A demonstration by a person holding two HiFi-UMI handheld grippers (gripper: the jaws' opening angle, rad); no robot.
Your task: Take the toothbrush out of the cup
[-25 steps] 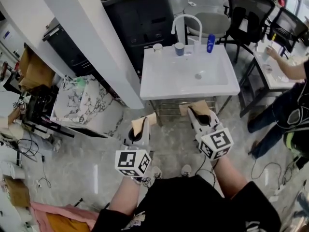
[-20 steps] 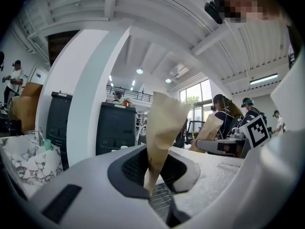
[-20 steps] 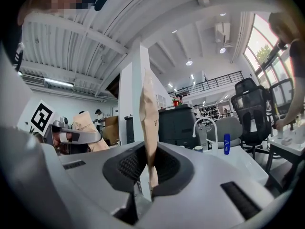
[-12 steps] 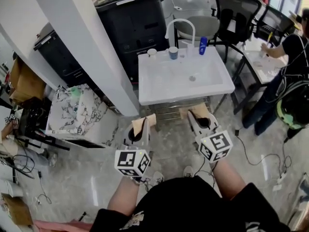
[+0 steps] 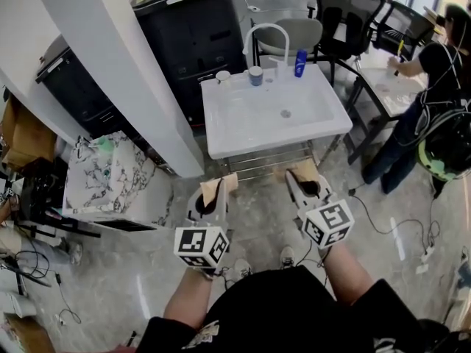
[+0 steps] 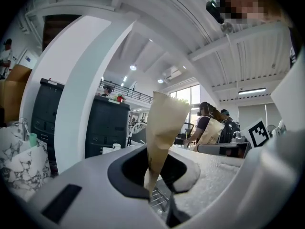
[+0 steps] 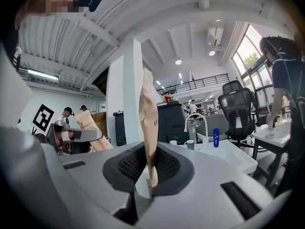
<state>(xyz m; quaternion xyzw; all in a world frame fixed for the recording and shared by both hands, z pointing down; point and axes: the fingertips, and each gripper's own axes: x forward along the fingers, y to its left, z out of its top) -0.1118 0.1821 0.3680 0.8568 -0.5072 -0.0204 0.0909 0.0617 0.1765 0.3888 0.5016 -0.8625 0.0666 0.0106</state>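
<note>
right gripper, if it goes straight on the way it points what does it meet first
Probably the front rim of the white sink, which lies right ahead of the right gripper in the head view. Height is unclear: it could instead skim over the rim toward the faucet.

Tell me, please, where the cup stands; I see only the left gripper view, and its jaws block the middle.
Observer: In the head view, the blue cup stands on the back rim of the sink, by the faucet.
Operator: Is anything else standing near it?
Observer: Yes, a blue bottle stands on the same rim, to the faucet's right.
Operator: Is the other gripper holding anything?
Observer: No. In the right gripper view, the right gripper has its jaws together with nothing between them.
</note>
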